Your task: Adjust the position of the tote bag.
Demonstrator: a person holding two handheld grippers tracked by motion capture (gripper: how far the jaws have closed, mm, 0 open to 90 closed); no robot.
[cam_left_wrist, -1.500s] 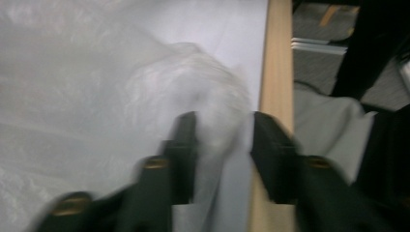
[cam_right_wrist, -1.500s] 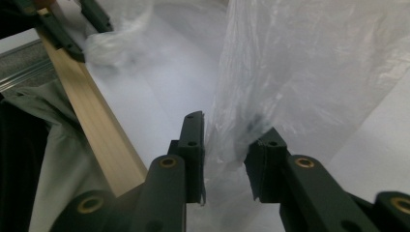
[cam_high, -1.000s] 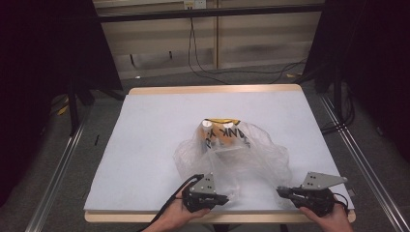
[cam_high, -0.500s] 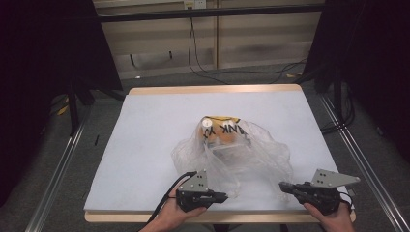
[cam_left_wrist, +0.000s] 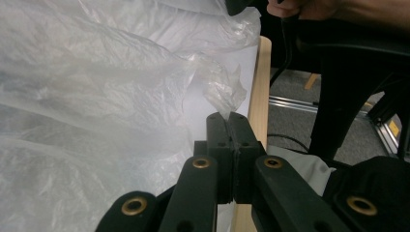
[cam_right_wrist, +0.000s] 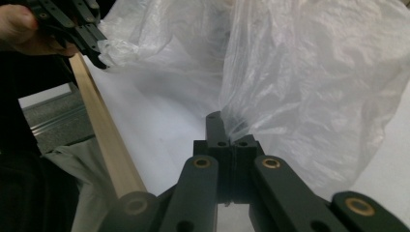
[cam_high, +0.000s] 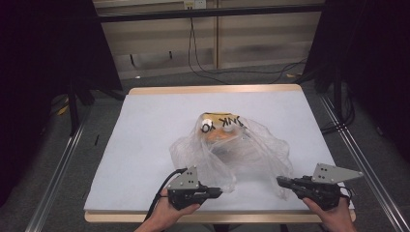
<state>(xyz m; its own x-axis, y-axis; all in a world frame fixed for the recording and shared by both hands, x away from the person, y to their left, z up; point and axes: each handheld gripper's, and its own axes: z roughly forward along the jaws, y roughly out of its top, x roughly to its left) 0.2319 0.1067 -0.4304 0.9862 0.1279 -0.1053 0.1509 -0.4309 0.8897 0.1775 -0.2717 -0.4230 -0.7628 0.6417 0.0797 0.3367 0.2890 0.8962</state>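
From the high view, a crumpled clear plastic bag (cam_high: pixel 232 152) lies on the white table (cam_high: pixel 145 145), spread from the middle toward the near edge, with a yellow-orange packet (cam_high: pixel 220 126) bearing dark letters partly inside its far end; the lettering is cut off by folds and cannot be read whole. The left gripper (cam_high: pixel 216 193) sits at the near edge, pointing right into the bag's near left corner, and the right gripper (cam_high: pixel 281 181) sits at the near right, pointing left into the bag's right corner. At that distance the jaws are too small to judge. The left gripper view settles it: the left gripper (cam_left_wrist: pixel 227 118) has its jaws pressed together with a twisted tip of film rising from between them, beside the table's wooden rim (cam_left_wrist: pixel 258 87). The right gripper view shows the right gripper (cam_right_wrist: pixel 227 126) likewise clamped on a gathered pleat of the bag (cam_right_wrist: pixel 309 87), the film fanning upward from the pinch. Farther off, at the upper left of that view, the other gripper also grips a bunched corner. The packet is hidden by the cloudy film in both gripper views.
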